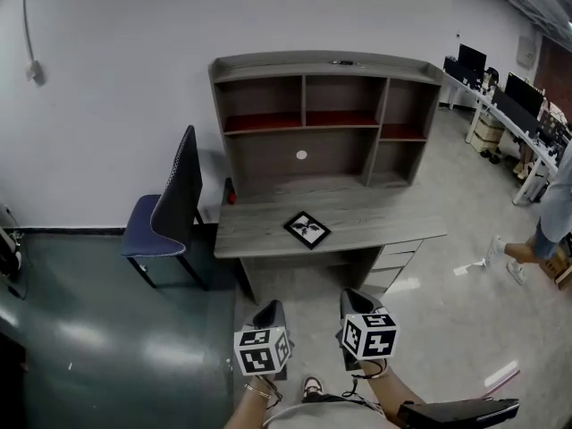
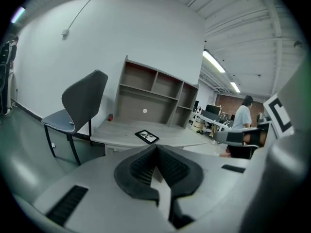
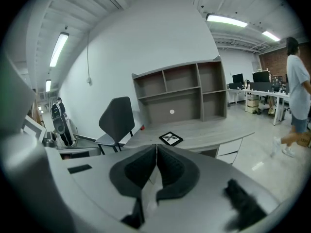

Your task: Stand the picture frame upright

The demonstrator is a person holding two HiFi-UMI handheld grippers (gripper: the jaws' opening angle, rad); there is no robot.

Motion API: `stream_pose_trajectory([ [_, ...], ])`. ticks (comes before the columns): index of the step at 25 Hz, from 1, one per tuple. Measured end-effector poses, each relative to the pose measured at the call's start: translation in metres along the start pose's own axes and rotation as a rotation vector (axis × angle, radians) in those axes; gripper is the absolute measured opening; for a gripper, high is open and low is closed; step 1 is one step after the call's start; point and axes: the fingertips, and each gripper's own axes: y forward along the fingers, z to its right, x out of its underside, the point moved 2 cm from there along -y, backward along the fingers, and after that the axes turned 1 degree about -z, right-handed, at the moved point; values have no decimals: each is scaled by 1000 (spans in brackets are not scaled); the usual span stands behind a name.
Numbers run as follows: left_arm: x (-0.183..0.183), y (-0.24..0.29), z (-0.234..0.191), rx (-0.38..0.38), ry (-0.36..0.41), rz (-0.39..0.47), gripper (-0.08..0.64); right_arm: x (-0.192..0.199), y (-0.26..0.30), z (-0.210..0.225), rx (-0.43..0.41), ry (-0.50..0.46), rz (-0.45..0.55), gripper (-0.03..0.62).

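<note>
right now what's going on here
A person stands a little way back from the desk with a gripper in each hand. The left gripper and right gripper are both shut and empty, pointing toward the desk. The frame lies flat on the desktop, untouched and not yet stood up. A chair stands beside the desk.

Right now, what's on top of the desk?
A picture frame lies flat, face up, on the desk. A shelf unit stands at the back, with a small red thing by its left end. The frame's underside is covered.
</note>
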Motion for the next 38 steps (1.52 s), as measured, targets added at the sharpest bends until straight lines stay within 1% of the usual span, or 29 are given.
stream_pose_trajectory([
  [9, -26, 58, 13, -8, 25, -14, 12, -27, 44, 53, -3, 27, -13, 32],
  [15, -35, 76, 13, -49, 30, -23, 12, -41, 68, 76, -25, 40, -19, 32],
  [20, -30, 82, 7, -88, 28, -56, 12, -42, 79, 87, -44, 52, -34, 32],
  [23, -32, 84, 7, -103, 39, -59, 12, -40, 84, 92, -45, 72, -42, 32],
  [31, -48, 105, 3, -98, 60, -38, 12, -46, 100, 101, -33, 87, -31, 32],
  [38, -66, 142, -16, -82, 47, -17, 12, -66, 134, 108, -7, 78, -19, 32],
])
